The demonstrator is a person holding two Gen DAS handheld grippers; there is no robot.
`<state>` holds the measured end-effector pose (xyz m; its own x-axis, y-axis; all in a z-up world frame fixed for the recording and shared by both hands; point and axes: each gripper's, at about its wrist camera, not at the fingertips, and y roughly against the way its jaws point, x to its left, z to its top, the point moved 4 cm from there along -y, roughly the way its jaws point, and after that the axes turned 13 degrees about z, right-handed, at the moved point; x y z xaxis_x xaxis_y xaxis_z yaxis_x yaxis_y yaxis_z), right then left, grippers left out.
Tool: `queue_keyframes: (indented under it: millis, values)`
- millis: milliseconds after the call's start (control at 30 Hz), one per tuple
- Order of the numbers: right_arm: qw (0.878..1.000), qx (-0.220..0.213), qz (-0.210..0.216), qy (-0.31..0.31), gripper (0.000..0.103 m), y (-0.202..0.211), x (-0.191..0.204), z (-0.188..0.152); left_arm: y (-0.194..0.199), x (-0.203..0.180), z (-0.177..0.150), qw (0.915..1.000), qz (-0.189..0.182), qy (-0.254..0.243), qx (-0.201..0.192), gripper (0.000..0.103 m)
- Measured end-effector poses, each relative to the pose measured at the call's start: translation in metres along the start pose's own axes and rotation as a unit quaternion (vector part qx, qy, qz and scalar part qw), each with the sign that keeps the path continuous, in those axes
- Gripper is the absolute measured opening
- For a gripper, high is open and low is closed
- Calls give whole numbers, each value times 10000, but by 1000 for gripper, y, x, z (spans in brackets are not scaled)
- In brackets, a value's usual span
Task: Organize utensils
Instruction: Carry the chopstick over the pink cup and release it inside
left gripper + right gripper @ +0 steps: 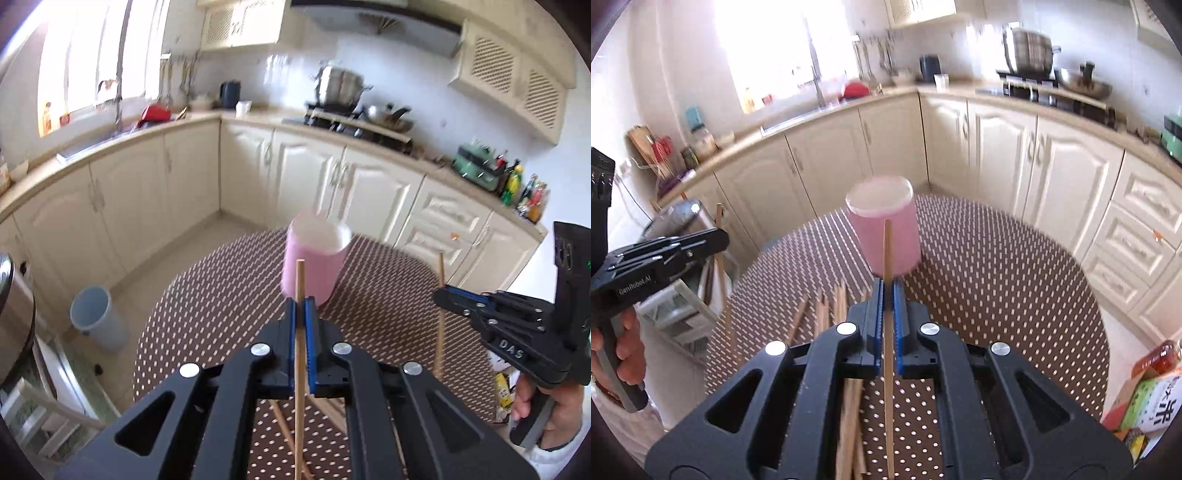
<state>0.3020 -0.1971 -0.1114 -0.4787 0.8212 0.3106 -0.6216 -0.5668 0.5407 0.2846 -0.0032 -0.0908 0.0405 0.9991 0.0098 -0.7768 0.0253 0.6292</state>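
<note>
Chopsticks lifted, one in each claw

Chopsticks are split three ways. The left claw point(301, 306) is clenched on one chopstick point(300, 280), held upright above the dotted desk point(221, 295). The right claw point(888, 290) grasps a second chopstick point(887, 251) the same way. A pink cup point(884, 236) stands upright on the desk just beyond both claws. Loose chopsticks point(827, 314) lie in a heap on the near left of the desk.

pink cup point(314, 258): blurring at its rim in both views
left chopstick point(300, 332): running off the bottom edge
loose chopsticks point(849, 417): lying partly behind the right gripper point(888, 291)
stove pot point(340, 85): smearing, details unreadable
</note>
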Motion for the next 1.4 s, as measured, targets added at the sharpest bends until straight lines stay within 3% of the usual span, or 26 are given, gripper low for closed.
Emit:
queue_keyframes:
  millis: [300,533,867,1067,1400]
  values:
    - [9967,-710,28,391,5,32,31,45,46,-32,48,9960,-193,-191,-855,5]
    - [9921,-1107,-24,581,5,32,43,89,40,-45,96,9906,-58,53,-1365,5]
    - [9834,-1700,-22,640,5,19,47,148,17,-39,150,9763,26,756,-2029,6]
    - [9823,-1742,-64,687,5,-1,45,159,-6,-37,158,9750,75,845,-2055,6]
    - [9912,-1268,-92,381,5,-38,19,135,-57,-36,129,9858,144,535,-1585,6]
